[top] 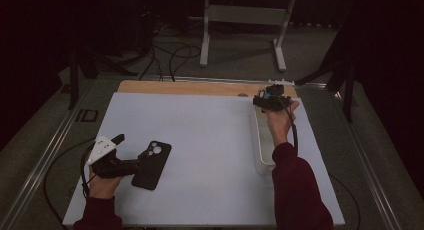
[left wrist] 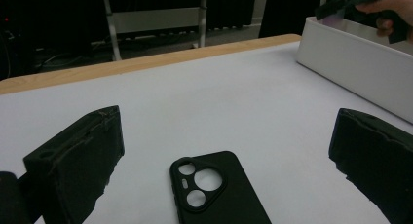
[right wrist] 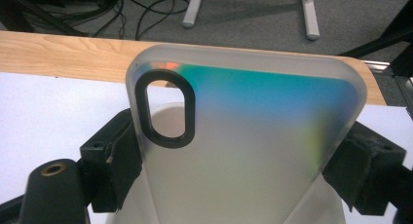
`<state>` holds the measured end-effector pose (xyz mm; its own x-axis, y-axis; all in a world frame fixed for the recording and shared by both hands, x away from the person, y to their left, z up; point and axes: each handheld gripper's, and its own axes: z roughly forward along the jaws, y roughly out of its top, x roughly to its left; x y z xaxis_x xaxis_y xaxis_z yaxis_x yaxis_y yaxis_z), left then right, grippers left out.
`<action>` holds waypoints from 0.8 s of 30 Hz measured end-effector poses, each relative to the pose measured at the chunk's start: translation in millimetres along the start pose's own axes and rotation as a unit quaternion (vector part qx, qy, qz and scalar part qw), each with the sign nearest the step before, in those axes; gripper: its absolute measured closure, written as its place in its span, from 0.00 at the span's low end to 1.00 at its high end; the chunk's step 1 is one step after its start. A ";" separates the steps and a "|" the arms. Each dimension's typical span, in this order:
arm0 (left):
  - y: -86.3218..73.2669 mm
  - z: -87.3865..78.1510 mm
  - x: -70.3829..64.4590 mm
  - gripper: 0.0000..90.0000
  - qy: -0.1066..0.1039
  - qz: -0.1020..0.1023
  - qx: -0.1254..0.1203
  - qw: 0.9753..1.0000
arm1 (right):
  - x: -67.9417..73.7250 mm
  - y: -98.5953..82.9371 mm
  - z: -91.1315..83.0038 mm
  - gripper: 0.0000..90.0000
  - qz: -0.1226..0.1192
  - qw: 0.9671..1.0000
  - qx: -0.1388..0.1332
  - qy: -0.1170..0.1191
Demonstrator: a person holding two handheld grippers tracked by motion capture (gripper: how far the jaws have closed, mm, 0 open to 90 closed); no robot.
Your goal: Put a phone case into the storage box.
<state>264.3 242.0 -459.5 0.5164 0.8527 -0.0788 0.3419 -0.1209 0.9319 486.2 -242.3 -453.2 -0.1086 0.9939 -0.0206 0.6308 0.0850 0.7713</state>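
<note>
Left side of the table, white surface with a wooden strip along the far edge. Left gripper sits low over the near-left part, jaws spread wide and holding nothing. In the left gripper view the two black pads stand at either side of the frame with the black phone case lying on the table between and just ahead of them, touching neither.

Black phone case: flat on the table, back face up, near-left of centre. Long axis runs near-to-far with a slight lean to the right at the far end. Camera cutout end points away from the person. Cutout is a rounded triangle with three round holes plus one small slot. No brand or writing readable on it.

Right side: long white tray lies along the right part of the table, long axis near-to-far. Right gripper is held above the tray's far end.

Right gripper view: jaws closed on the two long edges of a frosted clear phone case, held above the tray. Its long axis runs along the gripper's line of sight; the camera end points away from the gripper, toward the far wooden edge. Black-rimmed oval cutout at the upper left corner. Blue-green sheen across the back. No lettering legible.
</note>
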 end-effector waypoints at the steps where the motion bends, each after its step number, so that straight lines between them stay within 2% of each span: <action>1: 0.0 0.0 0.1 0.00 0.000 0.000 0.000 1.000 | -0.2 -0.4 0.9 0.18 -0.002 1.000 0.002 0.000; 10: 0.2 -0.3 0.0 0.00 -0.001 0.000 0.000 1.000 | -2.3 -0.9 4.3 0.17 -0.002 1.000 0.010 0.002; 14: 0.3 -0.2 -0.4 0.00 0.000 0.000 -0.001 1.000 | -3.2 0.5 2.1 0.09 0.005 1.000 0.003 0.000; 21: 0.1 -0.1 -0.6 0.00 0.000 0.000 0.000 1.000 | -5.7 2.9 -4.5 0.08 0.007 1.000 -0.011 -0.011; 24: 0.1 -0.1 -0.7 0.00 0.001 0.000 0.000 1.000 | -7.3 4.9 -9.9 0.08 0.007 1.000 -0.020 -0.005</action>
<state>263.9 241.4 -459.3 0.5148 0.8538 -0.0775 0.3412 -0.1211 0.9322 482.4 -249.8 -443.0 -0.0923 0.9956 -0.0158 0.6005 0.0684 0.7967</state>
